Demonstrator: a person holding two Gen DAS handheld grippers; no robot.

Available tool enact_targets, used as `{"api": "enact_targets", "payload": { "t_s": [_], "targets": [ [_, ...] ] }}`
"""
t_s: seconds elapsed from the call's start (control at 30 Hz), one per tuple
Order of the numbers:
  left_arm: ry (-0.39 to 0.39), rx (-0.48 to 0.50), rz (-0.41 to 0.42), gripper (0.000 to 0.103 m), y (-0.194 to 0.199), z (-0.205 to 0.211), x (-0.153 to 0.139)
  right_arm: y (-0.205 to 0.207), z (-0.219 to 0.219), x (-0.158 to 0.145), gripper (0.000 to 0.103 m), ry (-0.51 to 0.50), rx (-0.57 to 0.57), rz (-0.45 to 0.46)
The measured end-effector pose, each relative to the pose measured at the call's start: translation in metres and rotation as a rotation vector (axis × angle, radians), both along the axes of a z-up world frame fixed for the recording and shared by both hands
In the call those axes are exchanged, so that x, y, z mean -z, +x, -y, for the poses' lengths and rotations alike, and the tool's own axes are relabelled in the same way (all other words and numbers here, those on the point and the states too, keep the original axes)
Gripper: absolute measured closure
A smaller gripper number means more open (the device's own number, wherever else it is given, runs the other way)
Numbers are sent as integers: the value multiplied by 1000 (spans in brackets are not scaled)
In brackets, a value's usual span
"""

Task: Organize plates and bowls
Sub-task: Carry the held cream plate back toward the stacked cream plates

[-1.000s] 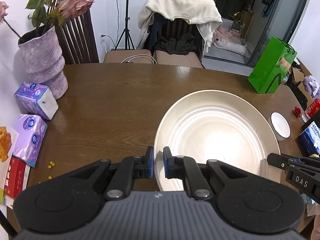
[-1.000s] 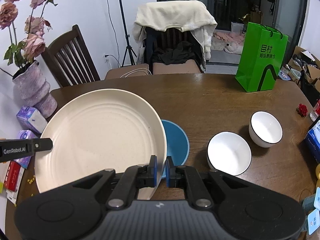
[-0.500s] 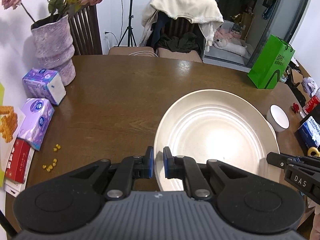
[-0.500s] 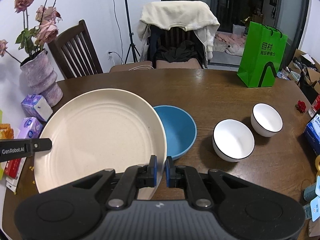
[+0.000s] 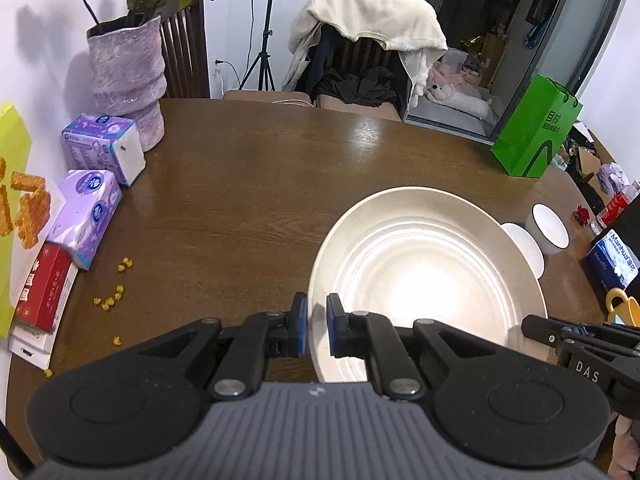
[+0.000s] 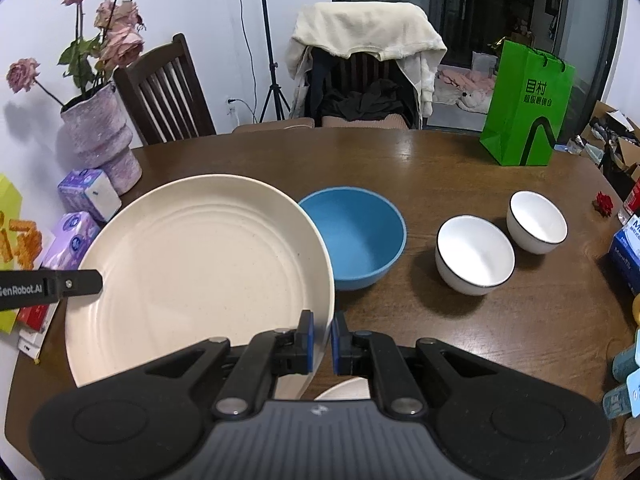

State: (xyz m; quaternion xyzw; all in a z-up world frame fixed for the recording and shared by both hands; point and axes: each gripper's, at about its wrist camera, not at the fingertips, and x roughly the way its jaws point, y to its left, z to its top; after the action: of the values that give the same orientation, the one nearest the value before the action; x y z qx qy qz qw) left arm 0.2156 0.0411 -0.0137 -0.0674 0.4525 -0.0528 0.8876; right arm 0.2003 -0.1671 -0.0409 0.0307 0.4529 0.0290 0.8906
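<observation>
A large cream plate (image 5: 424,280) (image 6: 200,272) is held above the brown table by both grippers. My left gripper (image 5: 316,330) is shut on its left rim; my right gripper (image 6: 322,342) is shut on its right rim. The left gripper's tip also shows in the right wrist view (image 6: 84,282), and the right gripper's tip in the left wrist view (image 5: 536,326). A blue bowl (image 6: 356,240) sits on the table beyond the plate. Two white bowls (image 6: 476,254) (image 6: 538,222) stand to its right. Another cream plate's edge (image 6: 348,390) shows under my right gripper.
A purple vase (image 5: 128,76) with roses, tissue packs (image 5: 102,150) and snack boxes (image 5: 44,284) line the table's left edge. A green bag (image 6: 526,108) stands at the back right. A blue box (image 5: 614,258) lies at the right edge. Chairs stand behind the table.
Both grippers have pulled back toward me with the cream plate, uncovering the blue bowl behind it. The grip on the plate is unchanged.
</observation>
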Motion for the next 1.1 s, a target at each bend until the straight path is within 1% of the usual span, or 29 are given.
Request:
{"api": "enact_targets", "payload": {
  "t_s": [0.2,0.37,0.53,0.7,0.83,1.1],
  "targets": [
    [6,-7,6,93,-14,-5,-1,-15,-5,3,94,10,-8,-5],
    [-13,1,-1,93,-25,-8,1,-25,-8,4,94,9,-6,-12],
    [11,7,-5,93,-36,-3,6,-36,-8,6,94,10,-9,-16],
    [0,6,-13,93,-46,-3,12,-44,-7,7,94,-3,-13,-16],
    [0,4,-8,93,-53,0,14,-52,-6,11,94,-2,-19,-27],
    [-4,16,-34,93,-58,4,25,-65,0,22,94,15,-10,-57]
  ]
}}
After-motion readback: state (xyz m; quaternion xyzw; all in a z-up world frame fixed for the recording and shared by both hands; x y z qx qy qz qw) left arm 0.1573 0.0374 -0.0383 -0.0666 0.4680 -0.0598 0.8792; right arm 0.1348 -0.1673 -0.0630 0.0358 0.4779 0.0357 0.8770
